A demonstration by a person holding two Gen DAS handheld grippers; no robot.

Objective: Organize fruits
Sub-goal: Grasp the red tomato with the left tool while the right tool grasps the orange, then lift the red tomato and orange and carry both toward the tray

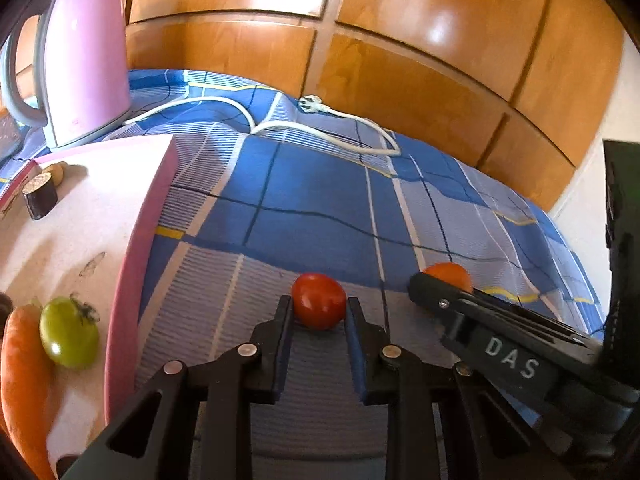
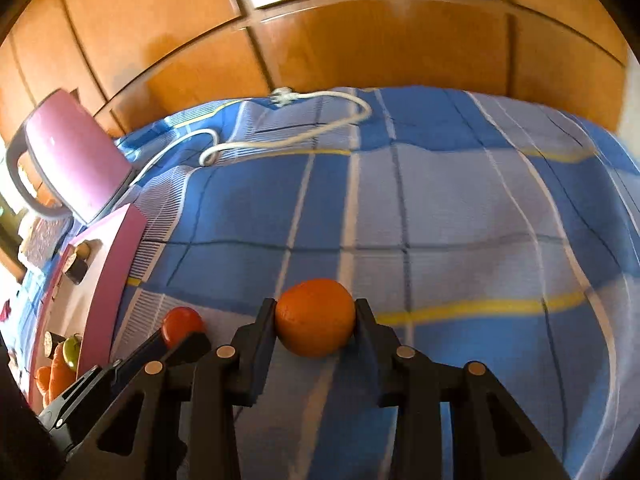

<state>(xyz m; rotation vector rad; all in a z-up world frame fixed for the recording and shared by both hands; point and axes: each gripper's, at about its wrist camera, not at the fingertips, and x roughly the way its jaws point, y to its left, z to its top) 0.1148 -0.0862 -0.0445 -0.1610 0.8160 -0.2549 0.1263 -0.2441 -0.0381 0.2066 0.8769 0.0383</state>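
Note:
A red tomato sits between the fingers of my left gripper, which is shut on it just over the blue checked cloth. It also shows in the right wrist view. An orange is gripped between the fingers of my right gripper; in the left wrist view the orange is partly hidden behind the right gripper. A pink tray to the left holds a green tomato and a carrot.
A pink kettle stands at the back left with its white cord lying across the cloth. A dark cut vegetable piece lies at the tray's far end. Wooden panels rise behind the cloth.

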